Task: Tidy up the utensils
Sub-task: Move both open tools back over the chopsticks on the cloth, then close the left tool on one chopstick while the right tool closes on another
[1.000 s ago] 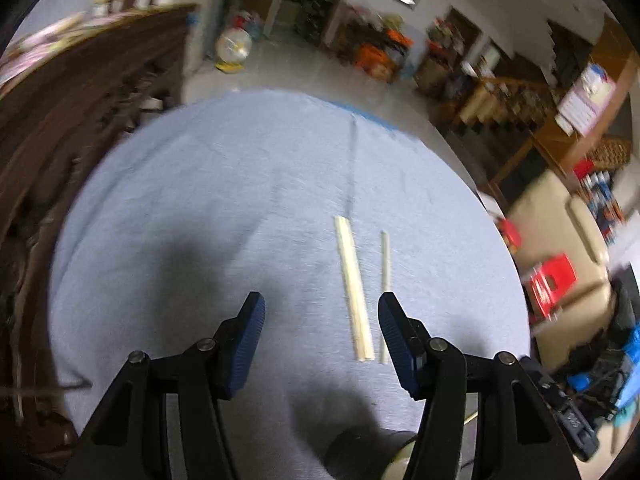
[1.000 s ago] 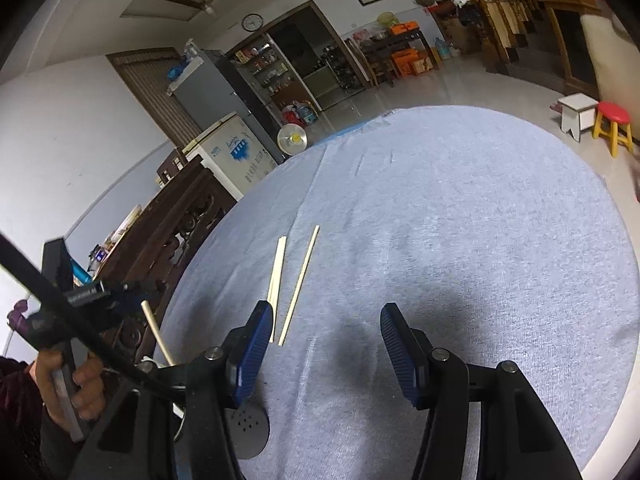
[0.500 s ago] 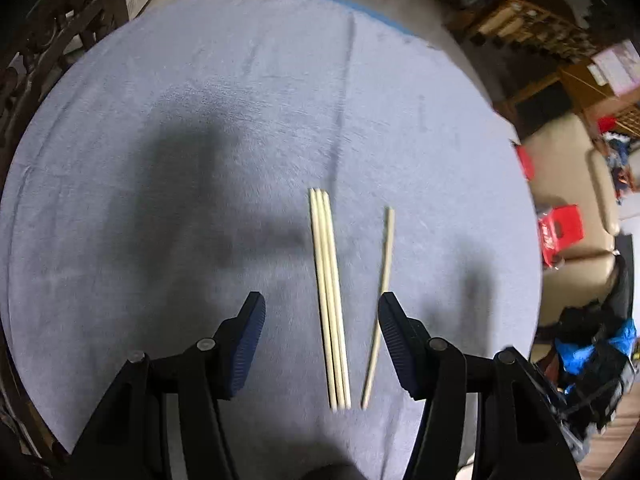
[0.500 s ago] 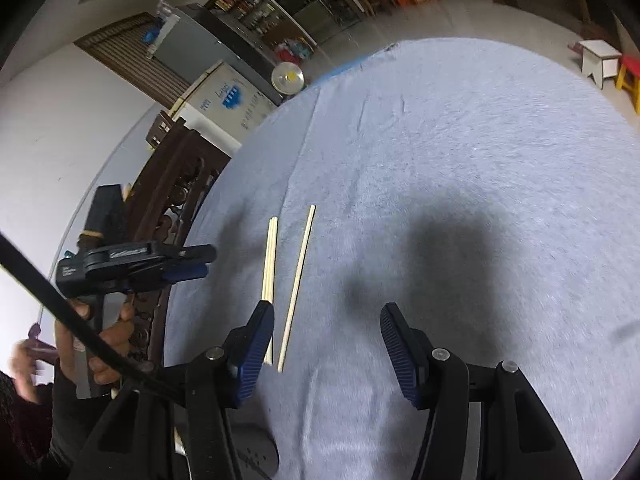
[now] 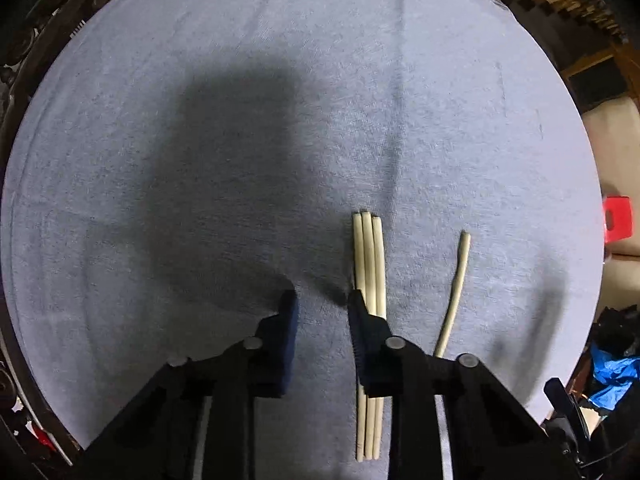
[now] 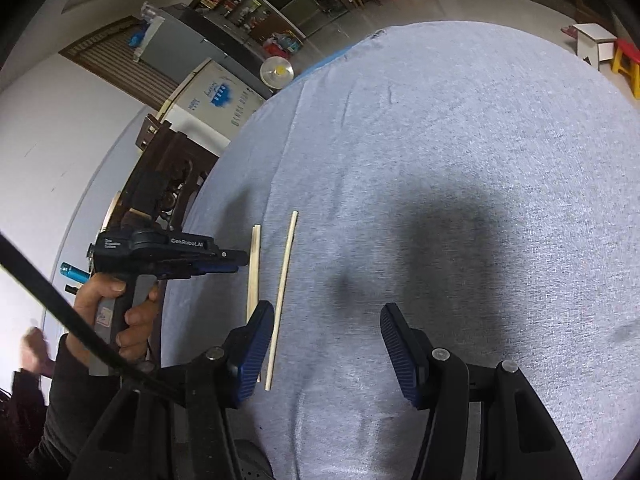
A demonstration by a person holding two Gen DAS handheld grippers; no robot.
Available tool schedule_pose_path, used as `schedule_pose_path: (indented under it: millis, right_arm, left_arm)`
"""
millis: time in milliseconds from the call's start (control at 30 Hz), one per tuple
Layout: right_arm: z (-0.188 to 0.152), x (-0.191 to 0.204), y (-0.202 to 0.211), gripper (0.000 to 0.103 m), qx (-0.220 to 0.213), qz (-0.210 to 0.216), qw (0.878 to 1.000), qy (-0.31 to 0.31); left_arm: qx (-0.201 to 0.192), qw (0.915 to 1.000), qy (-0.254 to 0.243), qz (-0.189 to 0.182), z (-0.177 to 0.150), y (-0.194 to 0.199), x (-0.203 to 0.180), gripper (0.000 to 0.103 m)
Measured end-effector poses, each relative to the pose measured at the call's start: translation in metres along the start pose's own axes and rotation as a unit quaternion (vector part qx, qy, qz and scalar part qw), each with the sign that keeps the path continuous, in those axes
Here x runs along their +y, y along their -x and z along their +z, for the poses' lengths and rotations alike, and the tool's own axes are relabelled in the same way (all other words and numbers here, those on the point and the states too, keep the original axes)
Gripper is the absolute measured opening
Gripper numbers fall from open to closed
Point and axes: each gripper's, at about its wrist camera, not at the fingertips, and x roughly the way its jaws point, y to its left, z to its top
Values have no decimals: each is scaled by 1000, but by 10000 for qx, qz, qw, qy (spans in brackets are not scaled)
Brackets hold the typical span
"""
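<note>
Your right gripper (image 6: pixel 328 344) hangs open over the grey tablecloth (image 6: pixel 460 128). Its left finger (image 6: pixel 252 352) sits just beside a lone chopstick (image 6: pixel 283 288). Your left gripper (image 6: pixel 228 260) reaches the bundled chopsticks (image 6: pixel 253 264), gripped by your hand (image 6: pixel 120 312).

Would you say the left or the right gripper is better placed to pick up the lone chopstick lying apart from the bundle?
Probably right. The right gripper is open, with the lone chopstick beside its left finger. The left gripper, whose jaws have just been closing on nothing, sits beside the bundle.

Three bundled chopsticks (image 5: pixel 370 264), lone chopstick (image 5: pixel 456 292) beside
</note>
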Motion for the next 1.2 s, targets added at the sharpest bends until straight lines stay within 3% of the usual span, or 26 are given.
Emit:
schedule_pose_path:
  millis: [333, 467, 533, 567, 700, 800, 933, 1133, 1200]
  right_arm:
    - [-5, -6, 3, 59, -18, 30, 10000, -91]
    - [-6, -10, 5, 59, -31, 20, 9999, -116]
    - [-6, -12, 6, 59, -27, 18, 9999, -144]
    - [-6, -12, 6, 59, -19, 19, 9999, -146]
    - [-4, -11, 4, 59, 67, -56, 9999, -87]
    - [3, -8, -3, 59, 235, -132, 9996, -46]
    - [16, 6, -20, 59, 507, -219, 9984, 128]
    - [58, 44, -73, 58, 1183, -432, 9913, 373]
    - [73, 54, -96, 44, 1440, -546, 9875, 334]
  left_arm:
    - [129, 9998, -106, 133, 12, 0, -17, 26]
    - [170, 9977, -297, 578, 19, -3, -39, 25]
    - [124, 9966, -384, 716, 20, -3, -46, 17]
    - [136, 9967, -402, 685, 20, -2, -47, 6]
    - [186, 9974, -459, 519, 22, 3, -46, 5]
    - [285, 9983, -394, 319, 19, 5, -32, 4]
    - [312, 9980, -447, 331, 13, 9, -10, 5]
    - [311, 9980, -452, 324, 11, 12, 11, 4]
    - [288, 9981, -445, 311, 9, 13, 15, 5]
